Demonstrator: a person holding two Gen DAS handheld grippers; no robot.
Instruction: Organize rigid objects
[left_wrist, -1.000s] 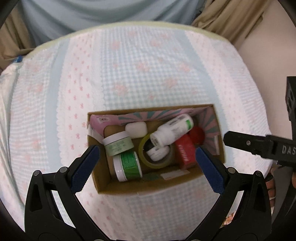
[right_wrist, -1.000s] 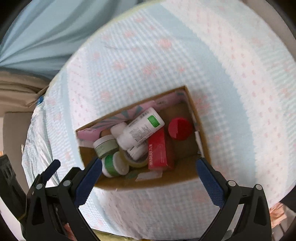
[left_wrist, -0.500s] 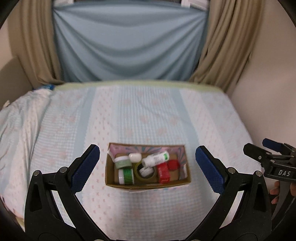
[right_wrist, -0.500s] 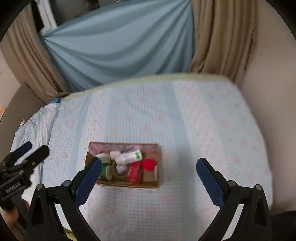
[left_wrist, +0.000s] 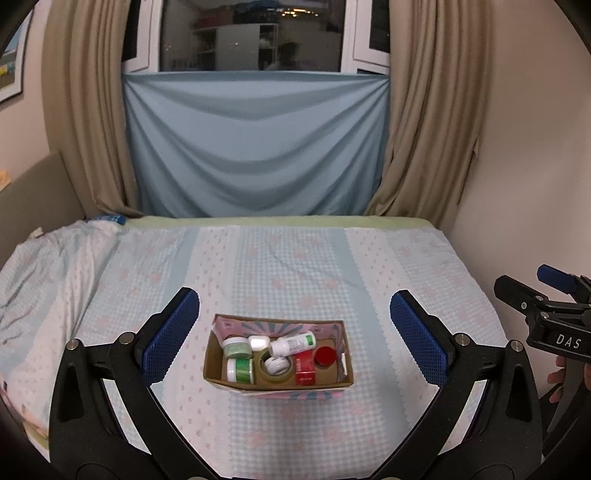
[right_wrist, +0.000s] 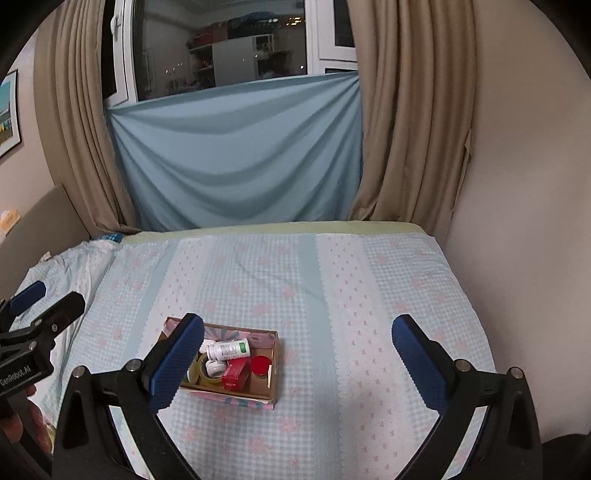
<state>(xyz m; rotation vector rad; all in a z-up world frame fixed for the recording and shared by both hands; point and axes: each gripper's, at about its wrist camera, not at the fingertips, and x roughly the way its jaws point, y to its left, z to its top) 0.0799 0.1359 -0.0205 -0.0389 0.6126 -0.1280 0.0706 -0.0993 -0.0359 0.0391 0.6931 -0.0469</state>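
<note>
Bed (left_wrist: 295, 266), checked quilt, curtained window behind. Cardboard box (left_wrist: 277, 384) near the front edge, gathering white bottle (left_wrist: 293, 343), jars, tape roll, red carton. Left claw (left_wrist: 295, 339) and right claw (right_wrist: 297, 363): both spread wide, empty, held back; sorting apparently complete.

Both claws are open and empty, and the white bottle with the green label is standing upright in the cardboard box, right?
Not quite. The white bottle is lying on its side across the other items in the cardboard box, not standing upright; the left wrist view shows it. The rest holds: the left claw and right claw are both open and empty.
</note>
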